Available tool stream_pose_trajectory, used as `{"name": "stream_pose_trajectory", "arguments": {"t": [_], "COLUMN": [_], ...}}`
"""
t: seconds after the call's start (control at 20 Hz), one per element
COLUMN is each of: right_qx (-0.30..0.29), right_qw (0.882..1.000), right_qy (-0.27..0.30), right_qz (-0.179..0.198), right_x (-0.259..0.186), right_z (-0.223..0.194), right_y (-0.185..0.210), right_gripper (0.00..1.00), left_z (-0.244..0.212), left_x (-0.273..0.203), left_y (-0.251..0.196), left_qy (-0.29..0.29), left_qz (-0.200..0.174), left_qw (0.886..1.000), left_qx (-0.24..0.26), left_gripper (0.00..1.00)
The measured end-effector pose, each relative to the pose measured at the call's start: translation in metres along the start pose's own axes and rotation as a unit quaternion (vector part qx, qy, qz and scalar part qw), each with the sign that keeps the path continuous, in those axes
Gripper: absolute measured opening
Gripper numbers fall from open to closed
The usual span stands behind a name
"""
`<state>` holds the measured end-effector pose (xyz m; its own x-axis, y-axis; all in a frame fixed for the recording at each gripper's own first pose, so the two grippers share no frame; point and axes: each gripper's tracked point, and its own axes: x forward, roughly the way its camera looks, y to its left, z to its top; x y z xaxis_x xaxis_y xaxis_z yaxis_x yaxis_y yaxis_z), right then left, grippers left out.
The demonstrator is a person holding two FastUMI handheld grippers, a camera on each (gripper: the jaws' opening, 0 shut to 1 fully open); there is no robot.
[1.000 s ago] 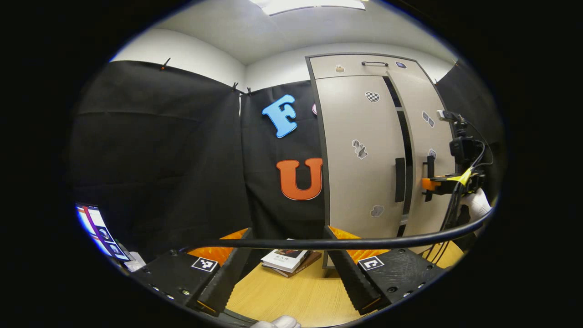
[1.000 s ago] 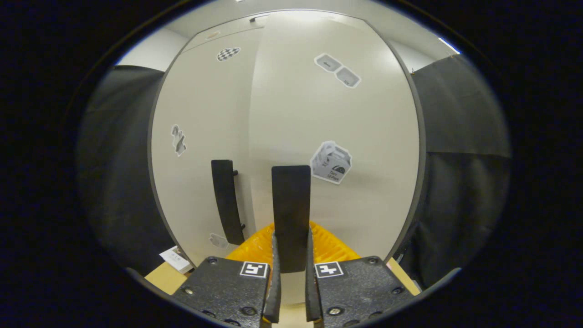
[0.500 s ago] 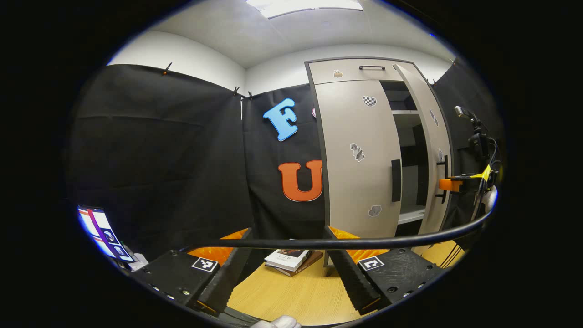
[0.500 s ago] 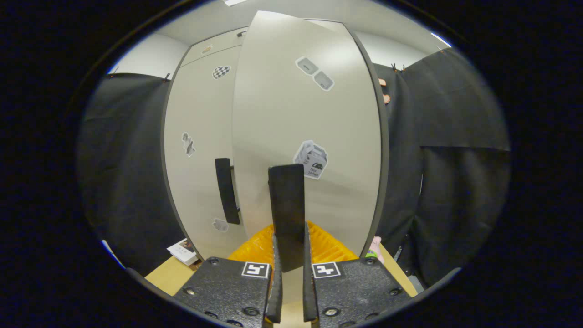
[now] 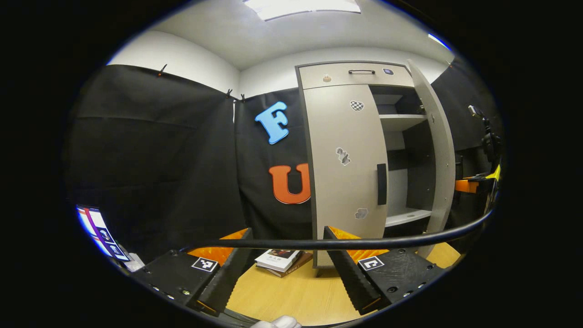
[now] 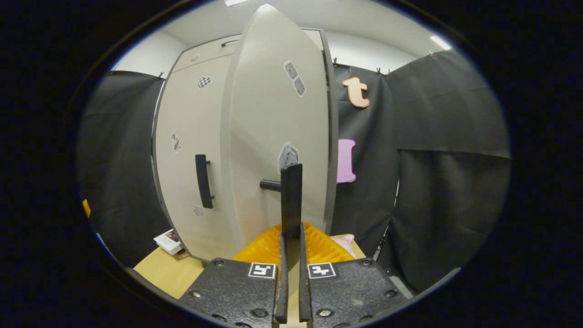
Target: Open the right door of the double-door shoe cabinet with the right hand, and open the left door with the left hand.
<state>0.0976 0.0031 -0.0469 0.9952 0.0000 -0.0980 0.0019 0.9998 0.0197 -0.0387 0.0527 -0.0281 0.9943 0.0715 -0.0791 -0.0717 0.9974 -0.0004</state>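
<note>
In the left gripper view the beige shoe cabinet's left door [image 5: 346, 155] is closed, its black handle [image 5: 381, 184] untouched. The right door [image 5: 437, 150] stands swung wide, baring inner shelves [image 5: 406, 216]. My left gripper [image 5: 287, 257] hangs open well short of the cabinet, nothing between its fingers. The right gripper [image 5: 471, 184] shows orange beyond the open door's edge. In the right gripper view my right gripper [image 6: 291, 228] is shut on the right door's black handle [image 6: 291, 191]; the right door [image 6: 268, 136] is seen at a slant, the left door [image 6: 186, 150] and its handle [image 6: 203, 180] behind it.
A stack of books [image 5: 282, 260] lies on the wooden table [image 5: 291, 296] before the cabinet's left corner. A black cable [image 5: 341, 243] runs across the left gripper view. A screen [image 5: 98, 232] glows at lower left. A top drawer [image 5: 355, 75] sits above the doors.
The right door has swung from barely ajar to wide open, with my right gripper holding its handle and moving outward. The left gripper has stayed open and nearly still.
</note>
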Motion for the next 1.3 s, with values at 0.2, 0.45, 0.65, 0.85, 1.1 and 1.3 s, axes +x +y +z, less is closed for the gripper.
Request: {"name": "stream_pose_trajectory", "arguments": {"t": [0.2,0.45,0.65,0.85,1.1,1.3], "right_qx": [0.002,0.006,0.005,-0.007,-0.005,-0.007], "right_qw": [0.999,0.999,0.999,1.000,1.000,0.997], "right_qy": [-0.001,0.003,-0.001,-0.003,-0.002,-0.012], "right_qz": [-0.040,-0.045,-0.032,-0.016,-0.024,-0.070], "right_x": [-0.009,-0.010,-0.008,-0.005,-0.009,-0.035], "right_z": [-0.002,-0.003,0.000,-0.001,-0.002,-0.004], "right_y": [-0.048,-0.094,-0.105,-0.109,-0.112,-0.140], "right_gripper": [0.06,0.03,0.04,0.04,0.05,0.69], "left_z": [0.003,0.005,0.006,0.004,0.006,0.005], "left_x": [0.003,0.011,0.017,0.017,0.018,0.019], "left_y": [-0.028,-0.057,-0.080,-0.084,-0.085,-0.084], "left_qy": [-0.003,-0.002,0.001,0.006,0.002,0.004], "left_qz": [-0.024,-0.044,-0.059,-0.062,-0.059,-0.060], "left_qw": [1.000,0.999,0.998,0.998,0.998,0.998], "left_qx": [-0.004,-0.007,-0.009,-0.009,-0.009,-0.009], "left_gripper": [0.96,0.96,0.95,0.96,0.96,0.96]}}
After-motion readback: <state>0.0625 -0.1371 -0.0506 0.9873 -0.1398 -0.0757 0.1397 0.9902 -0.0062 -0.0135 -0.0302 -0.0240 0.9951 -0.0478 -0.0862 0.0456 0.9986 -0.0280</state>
